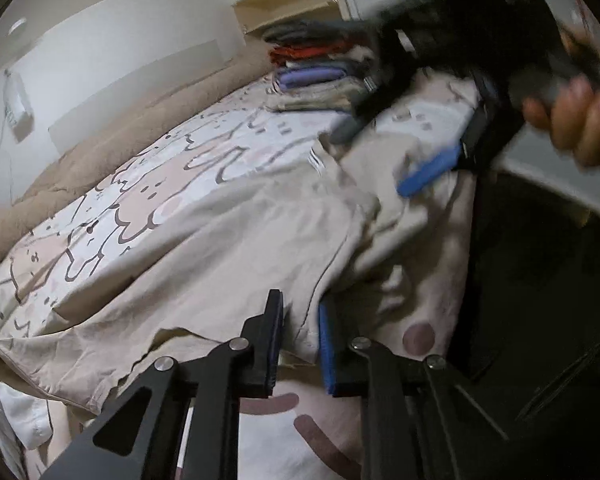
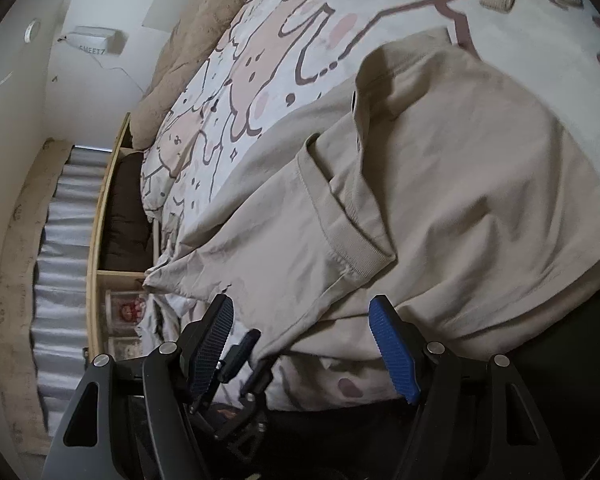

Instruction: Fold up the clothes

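A beige T-shirt [image 1: 204, 240] lies spread on the bed's patterned cover; it also shows in the right wrist view [image 2: 440, 184], with its ribbed collar [image 2: 348, 240] visible. My left gripper [image 1: 300, 320] has its jaws narrowly apart with the shirt's near edge between them, at the bed's front edge. My right gripper [image 2: 304, 320] is open, its fingers on either side of the shirt's near edge, not closed on it. In the left wrist view the right gripper [image 1: 384, 160] is blurred, over the shirt's far right part, held by a hand [image 1: 576, 124].
A stack of folded clothes [image 1: 312, 76] sits at the far end of the bed. A brown blanket [image 1: 112, 144] runs along the wall side. The patterned bed cover [image 1: 148, 192] lies under the shirt. A wooden shelf [image 2: 100, 240] stands beyond the bed's end.
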A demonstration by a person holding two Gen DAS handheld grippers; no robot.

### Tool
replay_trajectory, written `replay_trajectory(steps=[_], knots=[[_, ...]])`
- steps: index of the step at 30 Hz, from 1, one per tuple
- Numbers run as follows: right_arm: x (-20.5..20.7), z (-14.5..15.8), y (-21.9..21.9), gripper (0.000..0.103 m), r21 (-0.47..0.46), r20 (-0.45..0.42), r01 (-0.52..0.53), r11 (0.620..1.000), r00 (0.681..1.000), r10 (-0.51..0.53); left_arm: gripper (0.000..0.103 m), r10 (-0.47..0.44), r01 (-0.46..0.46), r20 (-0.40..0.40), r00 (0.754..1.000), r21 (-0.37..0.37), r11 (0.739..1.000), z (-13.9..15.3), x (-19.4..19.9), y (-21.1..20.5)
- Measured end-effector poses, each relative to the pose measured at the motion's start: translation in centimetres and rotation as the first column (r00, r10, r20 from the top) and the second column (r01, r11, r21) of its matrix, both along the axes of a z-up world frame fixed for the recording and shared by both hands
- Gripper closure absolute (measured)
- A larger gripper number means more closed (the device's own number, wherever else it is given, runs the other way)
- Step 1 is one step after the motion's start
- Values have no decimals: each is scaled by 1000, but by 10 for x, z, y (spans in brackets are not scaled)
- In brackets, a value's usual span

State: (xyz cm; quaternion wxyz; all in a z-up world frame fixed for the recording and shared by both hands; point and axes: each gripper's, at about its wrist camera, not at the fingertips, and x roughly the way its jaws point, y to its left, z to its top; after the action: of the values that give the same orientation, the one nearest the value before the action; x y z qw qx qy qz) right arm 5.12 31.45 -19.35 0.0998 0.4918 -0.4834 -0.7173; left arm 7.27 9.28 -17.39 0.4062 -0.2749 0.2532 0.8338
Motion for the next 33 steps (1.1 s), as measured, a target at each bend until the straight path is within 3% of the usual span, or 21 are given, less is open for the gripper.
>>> replay_trajectory(steps=[9, 16, 19, 23, 24, 26, 27, 28, 30, 33], knots=[[-7, -26, -14, 32, -226, 36, 51, 973, 998, -43, 92, 114, -149, 204, 972, 166, 975, 21, -51, -13], [-37, -32, -24, 33, -220, 30, 79, 972, 997, -74, 94, 70, -108, 242, 968, 150, 983, 14, -42, -11], [-44, -32, -22, 46, -167, 34, 84, 982, 996, -80, 94, 61, -99, 250, 966, 146, 984, 11, -38, -11], [-52, -27, -21, 92, -54, 29, 39, 998, 999, -37, 94, 54, -95, 244, 968, 158, 983, 13, -34, -13], [-53, -21, -21, 96, -14, 11, 17, 1000, 1000, -17, 94, 53, -95, 239, 970, 165, 982, 15, -33, -15], [-55, 0, -23, 98, 92, -42, -21, 996, 999, 25, 91, 51, -95, 231, 972, 181, 979, 19, -30, -18], [-58, 15, -23, 98, 156, -75, -36, 987, 996, 48, 81, 50, -98, 235, 971, 197, 976, 24, -31, -22], [-60, 29, -24, 98, 221, -108, -48, 974, 991, 74, 64, 49, -102, 238, 970, 212, 972, 29, -31, -26], [-65, 58, -25, 99, 347, -166, -65, 936, 978, 129, 40, 65, -123, 222, 973, 261, 957, 44, -33, -40], [-87, 110, -20, 99, 484, -246, -63, 873, 948, 204, 38, 131, -172, 154, 979, 287, 942, 69, -42, -59]])
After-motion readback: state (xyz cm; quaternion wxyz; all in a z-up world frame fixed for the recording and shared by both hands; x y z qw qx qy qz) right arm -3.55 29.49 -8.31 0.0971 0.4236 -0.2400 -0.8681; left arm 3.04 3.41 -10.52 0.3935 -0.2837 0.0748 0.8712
